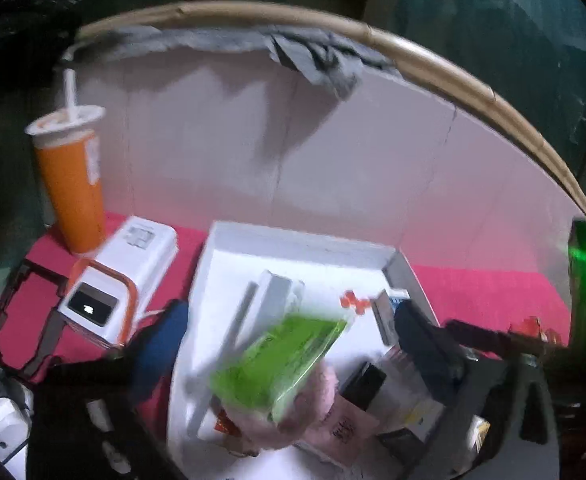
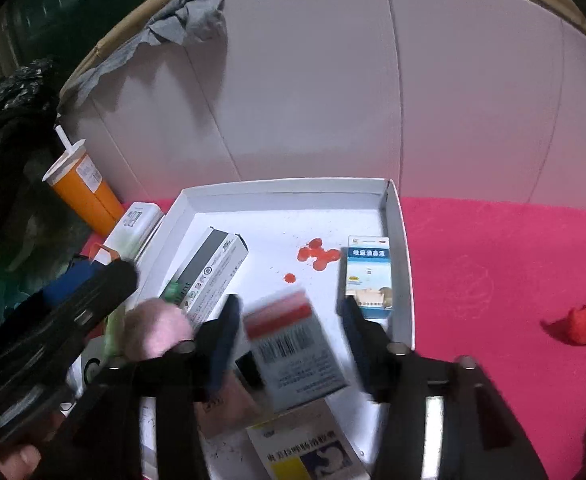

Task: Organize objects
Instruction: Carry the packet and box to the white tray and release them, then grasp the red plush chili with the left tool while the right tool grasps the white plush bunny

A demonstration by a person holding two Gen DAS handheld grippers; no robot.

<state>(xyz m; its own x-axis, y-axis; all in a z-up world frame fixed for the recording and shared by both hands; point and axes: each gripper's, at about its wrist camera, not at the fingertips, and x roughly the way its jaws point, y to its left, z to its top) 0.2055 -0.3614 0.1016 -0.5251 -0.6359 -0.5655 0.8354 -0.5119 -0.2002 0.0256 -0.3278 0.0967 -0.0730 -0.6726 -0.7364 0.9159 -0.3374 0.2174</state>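
Note:
A white cardboard tray (image 2: 397, 240) sits on a pink cloth and holds several medicine boxes. My left gripper (image 1: 289, 332) is open above the tray; a blurred green packet (image 1: 281, 360) lies between its fingers, over a pink fluffy thing (image 1: 313, 404). My right gripper (image 2: 289, 328) is open; a blurred box with a red stripe and barcode (image 2: 293, 348) sits between its fingers, not pinched. A blue-and-white box (image 2: 369, 276) stands at the tray's right wall. A long grey-and-white box (image 2: 209, 276) lies at the left. Red spots (image 2: 317, 256) mark the tray floor.
An orange cup with a straw (image 1: 73, 176) stands at the far left. A white device with an orange frame (image 1: 105, 296) lies beside the tray. A white panel wall (image 2: 373, 80) rises behind. A red object (image 2: 581, 320) lies on the cloth at the right.

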